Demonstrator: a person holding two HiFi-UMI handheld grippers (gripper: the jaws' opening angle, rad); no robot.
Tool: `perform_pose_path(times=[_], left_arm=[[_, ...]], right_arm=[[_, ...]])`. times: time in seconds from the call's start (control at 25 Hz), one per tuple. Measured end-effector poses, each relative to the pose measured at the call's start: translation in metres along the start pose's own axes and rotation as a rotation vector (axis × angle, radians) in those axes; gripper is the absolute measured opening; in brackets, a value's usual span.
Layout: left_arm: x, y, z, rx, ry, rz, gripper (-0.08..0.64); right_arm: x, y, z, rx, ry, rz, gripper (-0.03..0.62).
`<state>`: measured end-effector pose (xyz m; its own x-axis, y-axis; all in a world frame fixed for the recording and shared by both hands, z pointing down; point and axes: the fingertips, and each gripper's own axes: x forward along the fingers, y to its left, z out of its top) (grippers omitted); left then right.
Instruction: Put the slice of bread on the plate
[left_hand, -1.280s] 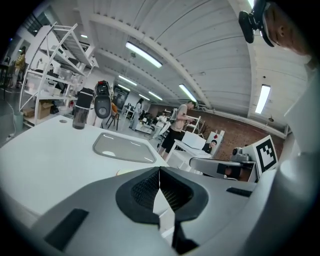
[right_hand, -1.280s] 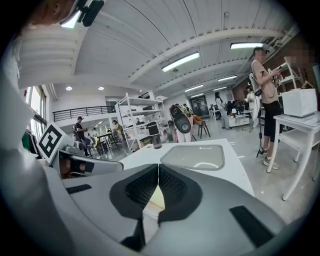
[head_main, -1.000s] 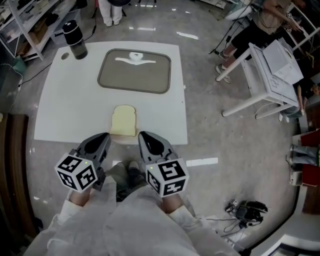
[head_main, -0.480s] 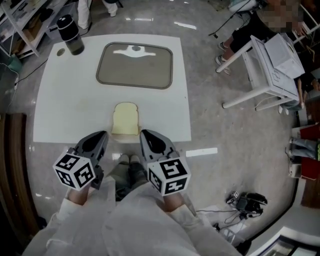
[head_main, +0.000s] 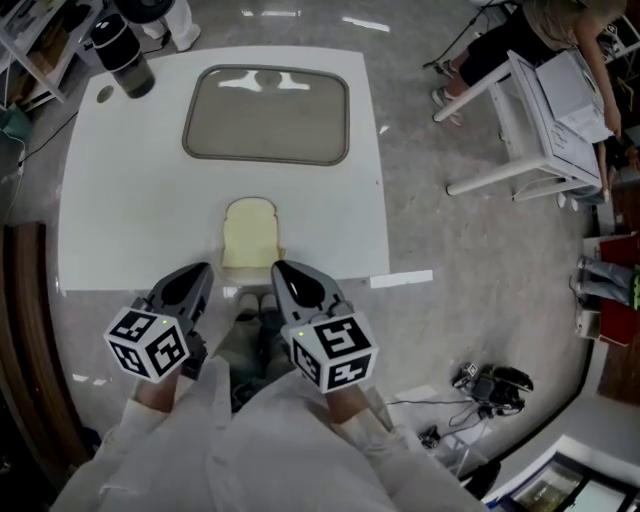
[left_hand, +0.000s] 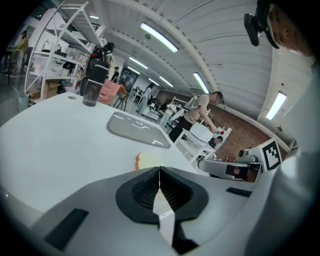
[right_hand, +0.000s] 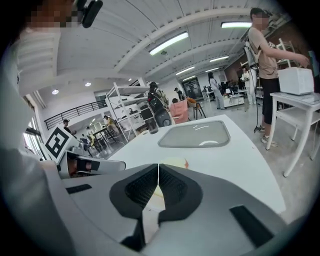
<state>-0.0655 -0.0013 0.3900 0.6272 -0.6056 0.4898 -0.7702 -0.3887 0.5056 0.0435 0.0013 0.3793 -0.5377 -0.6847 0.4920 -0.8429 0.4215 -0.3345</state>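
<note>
Arch-topped bread slice (head_main: 250, 232); rect. grey plate (head_main: 267, 115)

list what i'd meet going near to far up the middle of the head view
left gripper and right gripper, level with each other, both shut and empty → slice of bread → plate
</note>
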Motion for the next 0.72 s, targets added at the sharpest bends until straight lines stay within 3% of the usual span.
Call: perform_pose_path(times=[0.44,0.72], left_arm=[[0.017,0.034,-0.012,-0.080,0.017,0.054,0.011],[0.032,0.049,-0.023,-0.089,0.053,0.090,0.011]], right_arm=[[0.020,-0.023,-0.016,0.080,0.020,-0.012,0.015],[0.027,-0.041,-0.031,0.106,0.053,-0.045,0.015]])
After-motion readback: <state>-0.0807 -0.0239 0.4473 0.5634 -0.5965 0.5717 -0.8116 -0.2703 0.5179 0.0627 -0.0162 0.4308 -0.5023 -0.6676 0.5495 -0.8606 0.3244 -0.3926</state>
